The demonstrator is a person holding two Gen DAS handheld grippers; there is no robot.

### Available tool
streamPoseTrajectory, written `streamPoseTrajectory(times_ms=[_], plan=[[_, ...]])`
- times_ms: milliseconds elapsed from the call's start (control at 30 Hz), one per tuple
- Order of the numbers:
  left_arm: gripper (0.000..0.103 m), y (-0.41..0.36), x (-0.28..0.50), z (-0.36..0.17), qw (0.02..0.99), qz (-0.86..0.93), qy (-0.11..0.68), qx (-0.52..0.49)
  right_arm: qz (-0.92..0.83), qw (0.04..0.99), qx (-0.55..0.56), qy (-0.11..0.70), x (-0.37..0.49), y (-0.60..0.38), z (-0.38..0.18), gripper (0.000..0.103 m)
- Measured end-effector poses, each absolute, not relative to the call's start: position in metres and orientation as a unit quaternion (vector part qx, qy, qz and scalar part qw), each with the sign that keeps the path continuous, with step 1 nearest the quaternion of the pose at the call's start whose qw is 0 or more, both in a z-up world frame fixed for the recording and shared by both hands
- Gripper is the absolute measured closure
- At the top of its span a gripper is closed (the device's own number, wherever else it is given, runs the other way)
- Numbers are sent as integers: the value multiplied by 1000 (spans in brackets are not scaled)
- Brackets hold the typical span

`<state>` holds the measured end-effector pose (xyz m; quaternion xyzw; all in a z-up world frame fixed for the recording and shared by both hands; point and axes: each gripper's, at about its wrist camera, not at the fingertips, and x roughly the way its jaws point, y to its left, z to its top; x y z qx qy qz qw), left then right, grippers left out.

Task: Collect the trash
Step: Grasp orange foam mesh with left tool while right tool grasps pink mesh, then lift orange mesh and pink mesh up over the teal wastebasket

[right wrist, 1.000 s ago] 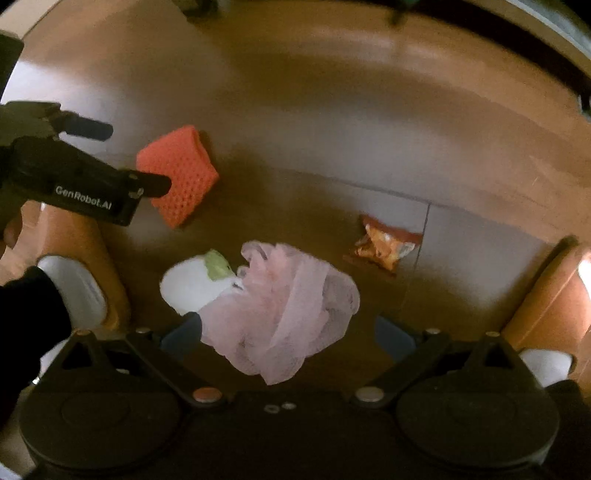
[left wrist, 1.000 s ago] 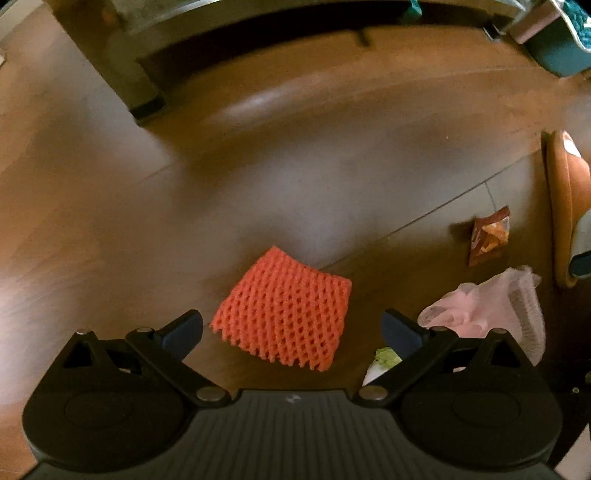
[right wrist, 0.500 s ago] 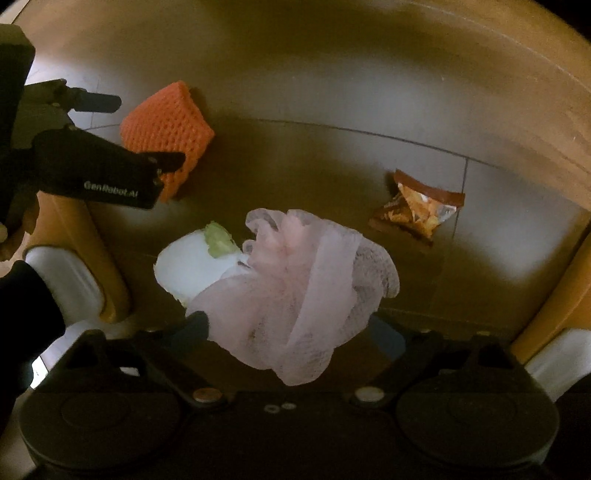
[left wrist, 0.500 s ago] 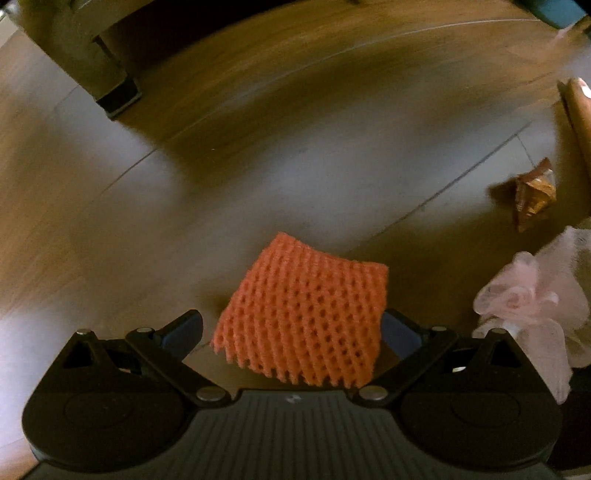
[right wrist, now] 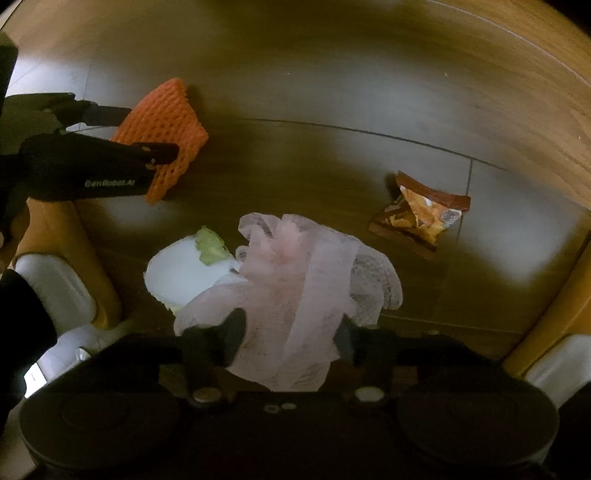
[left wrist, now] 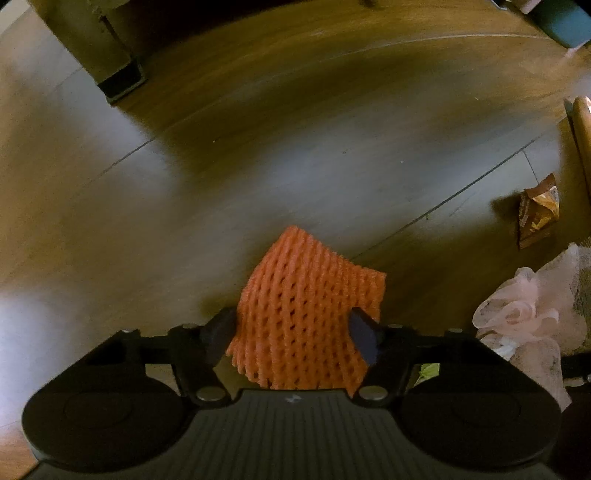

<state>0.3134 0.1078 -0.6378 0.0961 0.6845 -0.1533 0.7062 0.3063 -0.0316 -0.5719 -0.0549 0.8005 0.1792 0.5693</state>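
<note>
An orange foam net [left wrist: 306, 310] lies on the wood floor between the fingers of my left gripper [left wrist: 291, 332], which has closed in against its sides; it also shows in the right wrist view [right wrist: 162, 122]. My right gripper [right wrist: 291, 328] has its fingers pressed against a crumpled pink mesh cloth [right wrist: 303, 284], also seen at the right in the left wrist view [left wrist: 532, 306]. A brown snack wrapper [right wrist: 421, 218] lies on the floor to the right, apart from both grippers; it shows in the left wrist view [left wrist: 537, 210] too. A white wrapper with a green scrap [right wrist: 184, 269] lies partly under the pink cloth.
Orange slippers with white socks stand at the left [right wrist: 59, 258] and right [right wrist: 554, 325] edges. A dark furniture leg [left wrist: 118, 74] stands at the far left. A teal object [left wrist: 565, 18] sits at the far right corner.
Both grippers moved down and forward over their items and their fingers closed in: the left onto the orange net, the right onto the pink cloth.
</note>
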Motion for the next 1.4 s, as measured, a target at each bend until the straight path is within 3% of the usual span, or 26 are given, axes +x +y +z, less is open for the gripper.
streamPoseTrajectory(times_ms=[33, 133, 233, 333, 700, 1400], plan=[[46, 108, 312, -637, 707, -155, 684, 94, 178, 570, -57, 800, 306, -32, -573, 73], [61, 107, 310, -634, 708, -161, 682, 86, 175, 568, -69, 801, 306, -33, -575, 91], [75, 106, 311, -634, 704, -169, 686, 72, 171, 570, -72, 800, 306, -34, -573, 97], [82, 106, 312, -633, 700, -174, 689, 68, 175, 578, -71, 794, 307, -35, -566, 100], [84, 114, 324, -570, 720, -158, 673, 59, 177, 640, -84, 743, 318, -35, -492, 103], [85, 126, 309, -295, 835, -90, 543, 13, 252, 809, -105, 521, 299, -62, -238, 103]])
